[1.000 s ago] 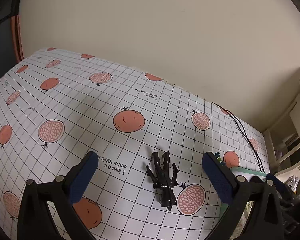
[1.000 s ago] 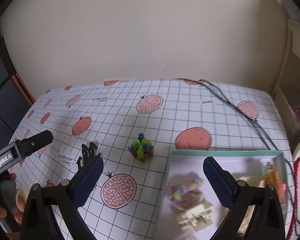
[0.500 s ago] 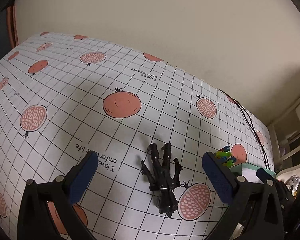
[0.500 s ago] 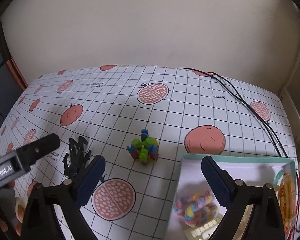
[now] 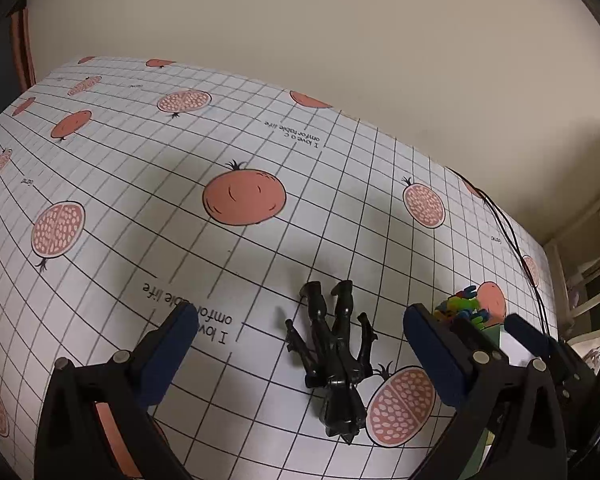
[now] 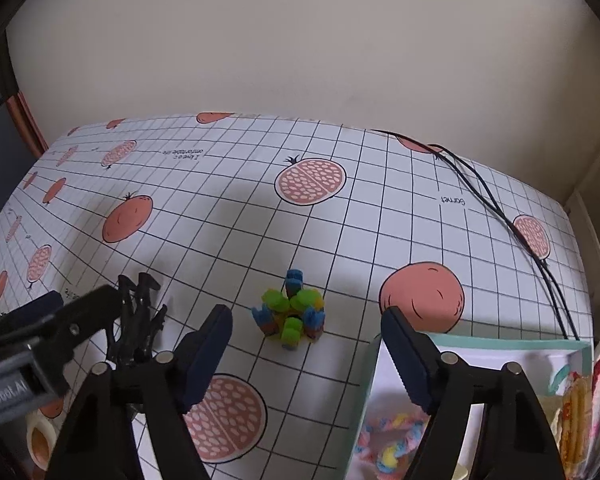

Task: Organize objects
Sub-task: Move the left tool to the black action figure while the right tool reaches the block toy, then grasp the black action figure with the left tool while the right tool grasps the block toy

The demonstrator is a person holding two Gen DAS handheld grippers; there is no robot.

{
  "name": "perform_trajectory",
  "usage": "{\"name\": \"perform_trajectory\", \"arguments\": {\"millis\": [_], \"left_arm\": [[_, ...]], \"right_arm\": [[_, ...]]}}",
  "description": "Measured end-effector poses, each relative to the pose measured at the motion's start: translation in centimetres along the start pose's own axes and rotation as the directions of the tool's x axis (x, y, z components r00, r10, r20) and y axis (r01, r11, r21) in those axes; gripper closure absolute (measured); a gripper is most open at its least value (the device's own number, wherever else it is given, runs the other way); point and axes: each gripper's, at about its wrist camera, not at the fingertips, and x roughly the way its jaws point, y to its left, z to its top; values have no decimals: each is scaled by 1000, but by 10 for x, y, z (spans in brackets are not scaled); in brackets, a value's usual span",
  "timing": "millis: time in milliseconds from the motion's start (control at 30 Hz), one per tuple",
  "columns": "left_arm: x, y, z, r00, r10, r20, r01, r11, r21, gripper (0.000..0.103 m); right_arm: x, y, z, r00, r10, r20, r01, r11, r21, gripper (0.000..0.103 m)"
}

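Right hand-held gripper [image 6: 306,344] spread, jaws just narrowing, nothing pinched; multicoloured knobbly plastic toy [image 6: 292,312] lies on desk [image 6: 340,220] just ahead. Left hand-held gripper [image 5: 300,344] spread over black plastic figure [image 5: 334,356]. Pads to be lowered astride before closing.

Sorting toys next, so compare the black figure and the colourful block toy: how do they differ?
The black figure is all black, long and lying flat; the colourful block toy is green, blue and orange, compact and knobbly. Both lie loose on the tablecloth, outside the box.
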Motion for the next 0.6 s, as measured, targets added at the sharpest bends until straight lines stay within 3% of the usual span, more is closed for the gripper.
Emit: {"name": "perform_trajectory", "arguments": {"millis": [300, 400, 600], "left_arm": [[10, -2, -2, 1000, -7, -16, 7, 1000, 3, 2], [14, -2, -3, 1000, 0, -30, 0, 1000, 7, 23], [23, -5, -7, 999, 0, -55, 1, 1000, 19, 25]], "right_arm": [[11, 5, 1, 1000, -5, -25, 5, 1000, -26, 36], [15, 7, 2, 1000, -4, -31, 3, 1000, -29, 38], [23, 8, 1, 999, -16, -51, 14, 999, -38, 47]]}}
